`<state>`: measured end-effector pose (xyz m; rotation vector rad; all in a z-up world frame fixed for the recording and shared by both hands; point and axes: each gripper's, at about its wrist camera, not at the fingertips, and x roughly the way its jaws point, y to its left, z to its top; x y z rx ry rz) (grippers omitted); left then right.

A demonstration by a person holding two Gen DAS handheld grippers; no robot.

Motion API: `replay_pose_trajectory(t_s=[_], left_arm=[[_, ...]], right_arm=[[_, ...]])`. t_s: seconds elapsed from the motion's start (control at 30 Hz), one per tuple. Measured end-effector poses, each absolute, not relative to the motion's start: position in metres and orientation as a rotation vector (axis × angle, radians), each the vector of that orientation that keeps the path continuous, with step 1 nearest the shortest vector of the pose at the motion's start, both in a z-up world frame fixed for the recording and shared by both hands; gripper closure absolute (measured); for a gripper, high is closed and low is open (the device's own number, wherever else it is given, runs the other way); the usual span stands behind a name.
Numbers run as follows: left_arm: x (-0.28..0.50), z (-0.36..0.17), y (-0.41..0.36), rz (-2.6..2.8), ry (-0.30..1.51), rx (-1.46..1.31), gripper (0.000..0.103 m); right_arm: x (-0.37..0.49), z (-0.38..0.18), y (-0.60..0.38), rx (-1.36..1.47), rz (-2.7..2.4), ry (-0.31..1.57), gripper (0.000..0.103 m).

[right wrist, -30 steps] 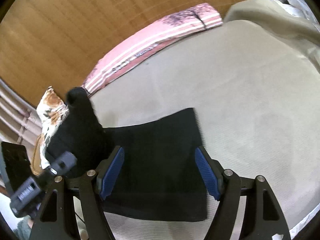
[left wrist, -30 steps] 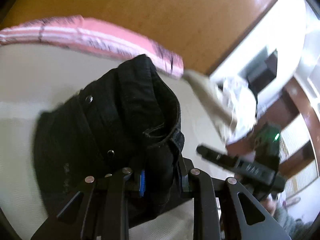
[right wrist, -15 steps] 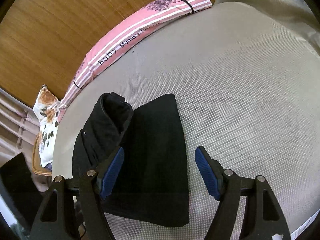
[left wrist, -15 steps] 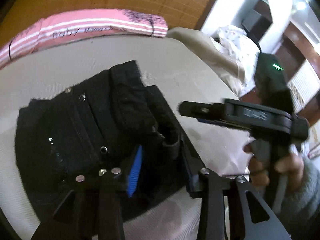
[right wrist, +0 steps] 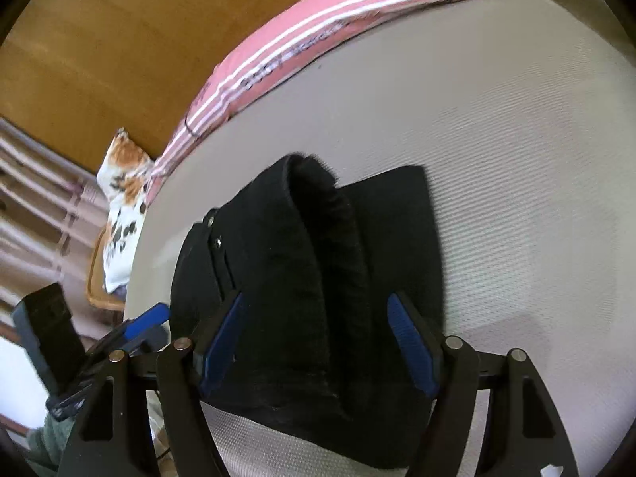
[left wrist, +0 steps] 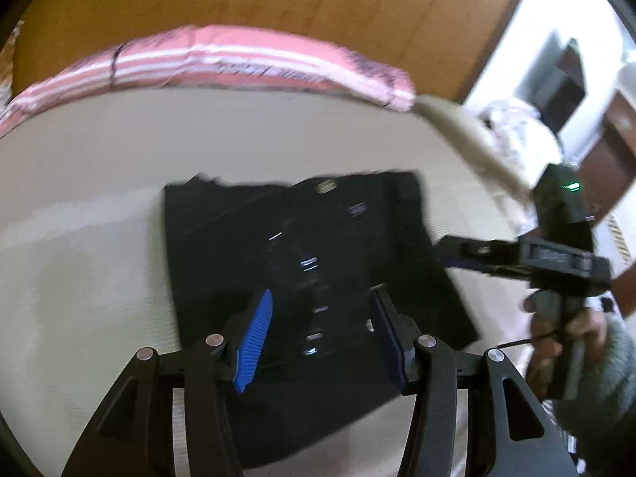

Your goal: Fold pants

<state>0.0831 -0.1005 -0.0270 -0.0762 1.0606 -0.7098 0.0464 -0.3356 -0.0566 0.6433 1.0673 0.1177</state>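
Observation:
The black pants (left wrist: pixel 310 246) lie folded in a compact stack on the beige bed (left wrist: pixel 99 238), waistband and metal buttons on top. My left gripper (left wrist: pixel 322 330) is open, its blue pads (left wrist: pixel 254 342) apart just above the near edge of the stack, holding nothing. My right gripper (right wrist: pixel 318 346) is open too, its fingers on either side of the raised waistband fold of the pants (right wrist: pixel 310 270). It also shows in the left wrist view (left wrist: pixel 528 258), at the right edge of the stack. The left gripper's tips (right wrist: pixel 143 318) show at the left of the right wrist view.
A pink striped pillow (left wrist: pixel 222 59) lies along the wooden headboard (left wrist: pixel 278 0). A beige blanket (left wrist: pixel 473 139) and white cloth sit at the bed's far right corner. A floral cushion (right wrist: pixel 123 198) rests on a chair beside the bed.
My left gripper has let go of the waistband and opened, and the pants have dropped flat onto the folded stack. My right gripper has come closer over the stack.

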Motion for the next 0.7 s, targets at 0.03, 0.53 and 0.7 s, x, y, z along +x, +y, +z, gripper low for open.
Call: replay_pose_trajectory(t_s=[0.03,0.53,0.7], left_arm=[[0.084,-0.032,-0.1,-0.704,1.071,-0.078,0.051],[0.083,-0.024,-0.098,-0.736,1.037,-0.072,0.05],[0.087,-0.042,-0.1,-0.723,1.105,-0.034,0.049]], right_arm=[[0.049,-0.059,-0.332,0.645,0.129,1.074,0.043],[0.027,-0.037,-0.317,0.537,0.114,1.014,0.096],[0.025,-0.069,-0.321,0.56,0.072,1.106,0.089]])
